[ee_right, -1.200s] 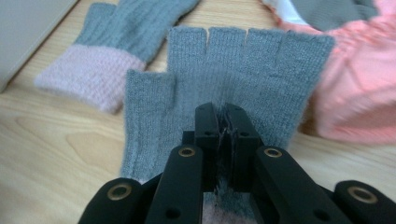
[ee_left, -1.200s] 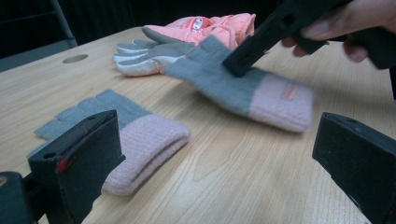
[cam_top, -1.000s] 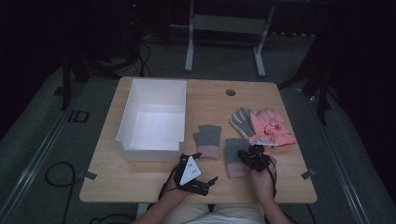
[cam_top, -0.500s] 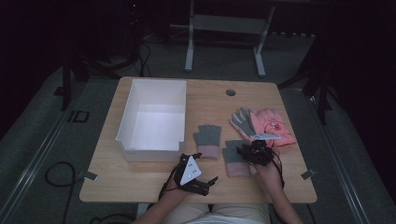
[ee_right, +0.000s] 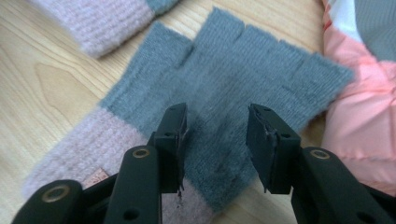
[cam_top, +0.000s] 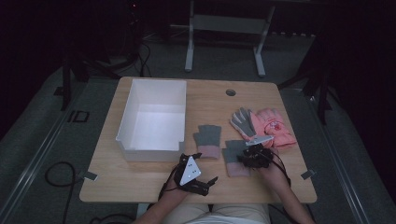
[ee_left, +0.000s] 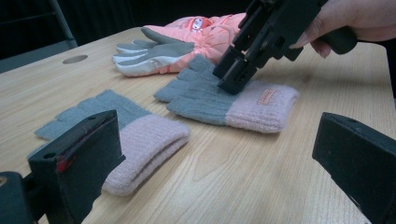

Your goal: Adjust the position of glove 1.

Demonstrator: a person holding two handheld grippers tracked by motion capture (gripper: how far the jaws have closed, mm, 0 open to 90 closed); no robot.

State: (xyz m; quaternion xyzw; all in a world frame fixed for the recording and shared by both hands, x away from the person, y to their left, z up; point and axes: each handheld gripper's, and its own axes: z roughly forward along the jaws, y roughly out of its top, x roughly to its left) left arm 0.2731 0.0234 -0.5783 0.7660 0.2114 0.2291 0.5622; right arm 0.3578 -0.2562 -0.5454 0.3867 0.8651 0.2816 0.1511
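Note:
Two grey knit gloves with pink cuffs lie flat near the table's front. The left one (cam_top: 208, 140) (ee_left: 130, 140) lies apart from both grippers. Over the right one (cam_top: 232, 158) (ee_left: 243, 100) (ee_right: 243, 70) my right gripper (cam_top: 244, 157) (ee_left: 232, 80) (ee_right: 217, 135) points down at its grey part. Its jaws have just been opening and now stand apart, with the glove lying flat beneath them and not pinched. My left gripper (cam_top: 205, 168) (ee_left: 215, 135) rests near the front edge, open wide, with nothing between its jaws.
A pair of pink padded gloves with grey palms (cam_top: 268, 126) (ee_left: 187, 37) (ee_right: 359, 112) lies just right of the knit gloves. A white open box (cam_top: 149, 151) stands at the left. A cable hole (cam_top: 230, 92) sits near the far edge.
The right gripper's jaws have parted above the right knit glove, which stays flat on the table. The left gripper has kept still.

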